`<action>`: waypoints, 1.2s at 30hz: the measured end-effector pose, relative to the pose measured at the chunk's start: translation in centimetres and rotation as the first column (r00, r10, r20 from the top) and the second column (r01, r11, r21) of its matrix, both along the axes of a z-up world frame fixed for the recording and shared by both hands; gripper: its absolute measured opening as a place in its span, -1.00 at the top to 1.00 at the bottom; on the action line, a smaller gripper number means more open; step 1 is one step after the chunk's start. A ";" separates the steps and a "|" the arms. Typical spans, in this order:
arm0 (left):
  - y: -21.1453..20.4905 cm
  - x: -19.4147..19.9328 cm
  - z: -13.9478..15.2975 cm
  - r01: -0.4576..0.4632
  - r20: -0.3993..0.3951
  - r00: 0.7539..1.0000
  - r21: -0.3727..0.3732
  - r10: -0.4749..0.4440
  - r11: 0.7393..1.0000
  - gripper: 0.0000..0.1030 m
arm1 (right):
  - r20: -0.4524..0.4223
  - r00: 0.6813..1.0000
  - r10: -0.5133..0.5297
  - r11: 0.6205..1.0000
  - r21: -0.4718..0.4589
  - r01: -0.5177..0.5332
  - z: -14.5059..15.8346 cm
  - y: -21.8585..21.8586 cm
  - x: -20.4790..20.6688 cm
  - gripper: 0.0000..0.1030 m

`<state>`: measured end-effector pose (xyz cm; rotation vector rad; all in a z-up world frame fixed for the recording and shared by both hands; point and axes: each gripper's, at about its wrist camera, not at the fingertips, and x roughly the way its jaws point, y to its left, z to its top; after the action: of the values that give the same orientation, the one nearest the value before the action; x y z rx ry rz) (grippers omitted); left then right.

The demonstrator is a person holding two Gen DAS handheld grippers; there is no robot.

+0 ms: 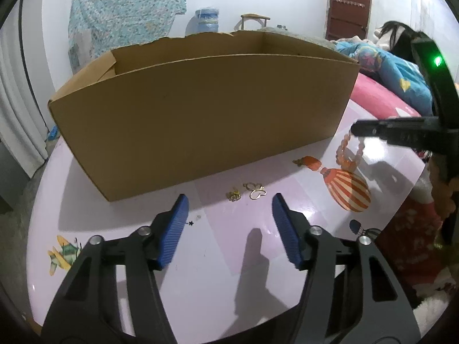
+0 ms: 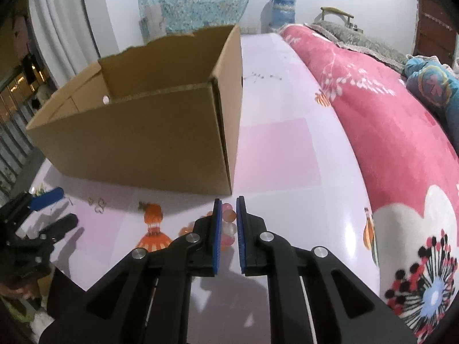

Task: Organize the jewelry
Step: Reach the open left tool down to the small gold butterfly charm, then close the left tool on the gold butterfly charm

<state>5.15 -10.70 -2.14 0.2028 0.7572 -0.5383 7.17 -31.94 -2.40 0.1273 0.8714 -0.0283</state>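
So we've got the right tool (image 2: 228,223) pinched on the peach bead bracelet (image 1: 350,154), and in the left wrist view the loop dangles off its tips, bottom beads down at or just above the bench (image 1: 218,252) near the right-hand corner of the cardboard box (image 1: 200,120). The beads look like smooth, glossy plastic or glass, so we'd guess light but slippery, and the loop is floppy, probably elastic string. It swings, basically. Holding it across a couple of beads like this seems fine, though a round bead can squirt out of flat pads, so pinching where the string sits between two beads would be safer.

The left tool (image 1: 229,209) is apart with nothing between its pads, hovering over the front part of the bench. Just ahead of it lie the small gold bits: a butterfly-shaped wire piece (image 1: 256,191) and a tiny gold cluster (image 1: 233,195), both close to the box's front wall. Another little gold charm (image 1: 298,162) sits farther right. Those are thin, flat and feather-light, so we reckon they're fiddly: come straight down and nip an edge, or they'll skate on the shiny surface.
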 end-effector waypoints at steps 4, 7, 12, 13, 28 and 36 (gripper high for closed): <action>0.1 0.6 0.2 0.018 0.000 1.000 0.012 -0.018 1.000 0.13 | 0.049 0.999 0.000 1.000 0.018 -0.001 0.7 -0.5 -0.5 0.31; -0.1 1.2 0.0 0.030 -0.018 0.999 0.026 -0.030 0.999 0.36 | 0.076 0.997 0.002 0.999 0.045 -0.005 1.0 -0.7 -1.4 0.31; -0.6 2.2 -0.6 0.052 -0.061 0.997 0.038 -0.049 0.998 0.56 | 0.101 0.994 0.036 0.988 0.149 -0.051 1.0 -0.5 -2.3 0.31; -0.7 2.4 -0.8 0.058 -0.075 0.996 0.042 -0.055 0.997 0.57 | 0.104 0.994 0.039 0.986 0.157 -0.055 0.9 -0.4 -2.3 0.31; -1.8 2.4 -1.2 0.110 -0.044 0.993 0.094 -0.106 0.989 0.92 | 0.100 0.991 0.086 0.968 0.228 -0.107 -0.1 1.8 -2.5 0.31; -1.2 2.0 -1.2 0.095 -0.037 0.995 0.073 -0.093 0.993 1.00 | 0.086 0.991 0.097 0.968 0.225 -0.115 -0.2 2.4 -2.8 0.31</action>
<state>7.12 -11.95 -3.30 0.3005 0.8040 -0.6043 4.41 -29.50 -2.61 0.2963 0.8035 0.1772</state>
